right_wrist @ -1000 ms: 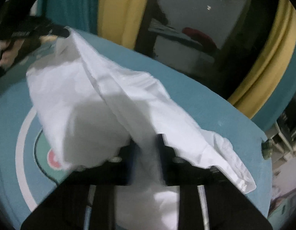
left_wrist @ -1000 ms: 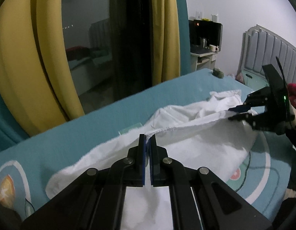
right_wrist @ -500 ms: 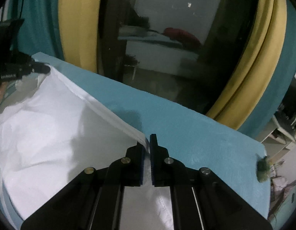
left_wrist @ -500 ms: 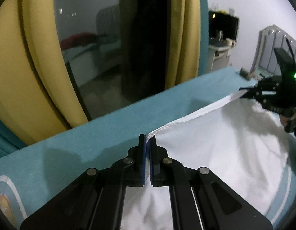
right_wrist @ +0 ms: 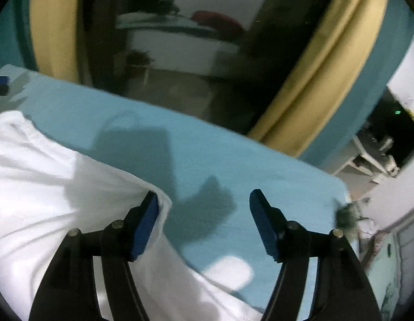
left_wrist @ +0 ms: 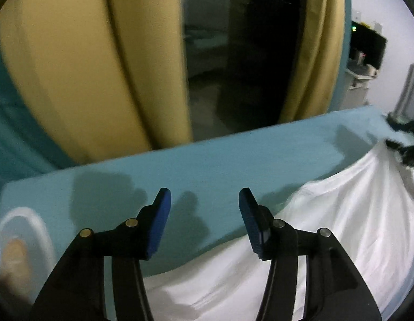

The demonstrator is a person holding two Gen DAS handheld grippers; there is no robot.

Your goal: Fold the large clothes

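A large white garment lies spread on the teal bed sheet. In the left wrist view its edge runs under my left gripper, whose jaws are opening with only bare sheet between the blue pads. In the right wrist view the same white garment fills the lower left. A corner of it rests against the left pad of my right gripper. Those jaws are opening too, and nothing is pressed between them. The right gripper's dark body shows at the left view's far right edge.
Yellow curtains and a dark window stand just beyond the bed's far edge. A small desk with a dark screen stands to the right. A dark fuzzy object sits near the bed's right corner.
Both grippers were shut on the garment's edge, carrying it toward the bed's far side. Now both have opened and the cloth has dropped flat onto the sheet.
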